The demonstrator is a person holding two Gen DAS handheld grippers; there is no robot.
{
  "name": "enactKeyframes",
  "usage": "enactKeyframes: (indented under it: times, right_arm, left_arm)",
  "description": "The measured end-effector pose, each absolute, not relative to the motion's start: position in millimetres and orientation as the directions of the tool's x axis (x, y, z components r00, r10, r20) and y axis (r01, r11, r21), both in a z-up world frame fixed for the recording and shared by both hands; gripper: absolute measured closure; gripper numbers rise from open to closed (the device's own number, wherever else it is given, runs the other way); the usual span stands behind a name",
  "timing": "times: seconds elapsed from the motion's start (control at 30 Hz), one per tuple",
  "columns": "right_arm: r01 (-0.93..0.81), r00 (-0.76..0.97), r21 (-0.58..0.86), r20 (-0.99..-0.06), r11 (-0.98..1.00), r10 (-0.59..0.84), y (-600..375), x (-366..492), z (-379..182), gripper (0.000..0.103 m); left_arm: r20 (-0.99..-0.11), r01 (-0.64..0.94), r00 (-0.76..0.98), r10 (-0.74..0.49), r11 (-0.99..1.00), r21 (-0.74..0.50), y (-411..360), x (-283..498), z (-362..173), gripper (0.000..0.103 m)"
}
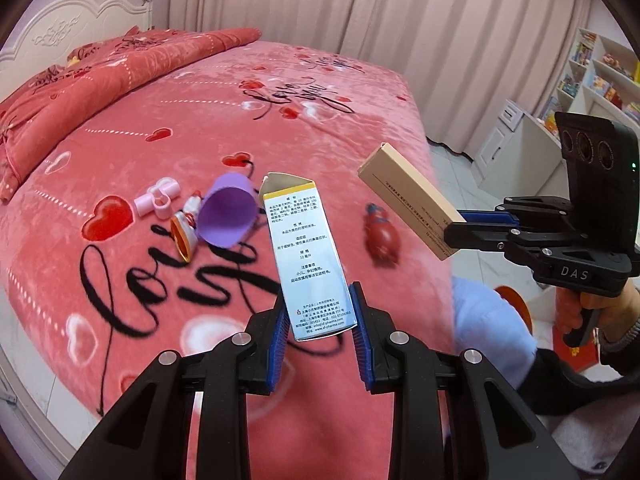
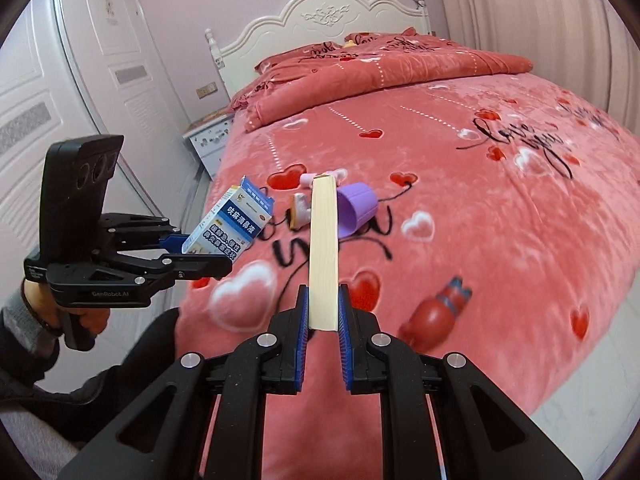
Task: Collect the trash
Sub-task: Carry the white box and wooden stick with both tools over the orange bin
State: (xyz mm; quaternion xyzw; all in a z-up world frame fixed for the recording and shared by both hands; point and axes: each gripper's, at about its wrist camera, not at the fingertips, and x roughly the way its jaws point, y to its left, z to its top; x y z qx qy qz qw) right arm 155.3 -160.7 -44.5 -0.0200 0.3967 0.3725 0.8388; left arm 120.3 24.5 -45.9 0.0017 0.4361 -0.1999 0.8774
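Above "love" bedspread [image 1: 208,128], left gripper [image 1: 320,320] jaws clamp Chinese-printed box [image 1: 306,256], "DAS" right gripper [image 2: 324,312] jaws tan carton [image 2: 323,252].

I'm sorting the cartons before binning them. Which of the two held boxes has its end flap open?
The blue-and-white medicine box in the left claw: its top flap stands open. The plain tan box in the right claw is closed.

Both wrist cameras look down close over the bed [image 1: 240,120], sharing its toys
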Motion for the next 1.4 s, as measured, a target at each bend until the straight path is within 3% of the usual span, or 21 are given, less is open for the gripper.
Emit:
enactKeyframes:
  times: [0.37,0.63,1.0,1.4]
  right_arm:
    - [-0.583,0.438,0.322,-0.649,0.746,0.622,-210.3,74.0,-44.5,0.089]
    - [-0.493,0.524,0.334,-0.623,0.803,0.58,-269.2,37.2,-39.8,0.089]
    - [-0.257,0.665,0.336,-0.618,0.906,0.418,-392.3,-18.5,-39.7,0.089]
    - [0.063,0.724,0.358,-0.659,0.932,0.204,-518.9,-77.2,-70.0,0.089]
  left_arm:
    - [-0.769,0.412,0.512,-0.383,0.895,-0.172,-16.4,69.0,-43.4,0.072]
    - [-0.764,0.538,0.467,-0.444,0.829,-0.153,-80.1,60.2,-39.1,0.072]
    - [-0.772,0.752,0.319,-0.55,0.642,-0.147,-205.2,71.2,-47.0,0.072]
    - [-0.806,0.892,0.119,-0.58,0.419,-0.17,-334.0,75.8,-79.5,0.072]
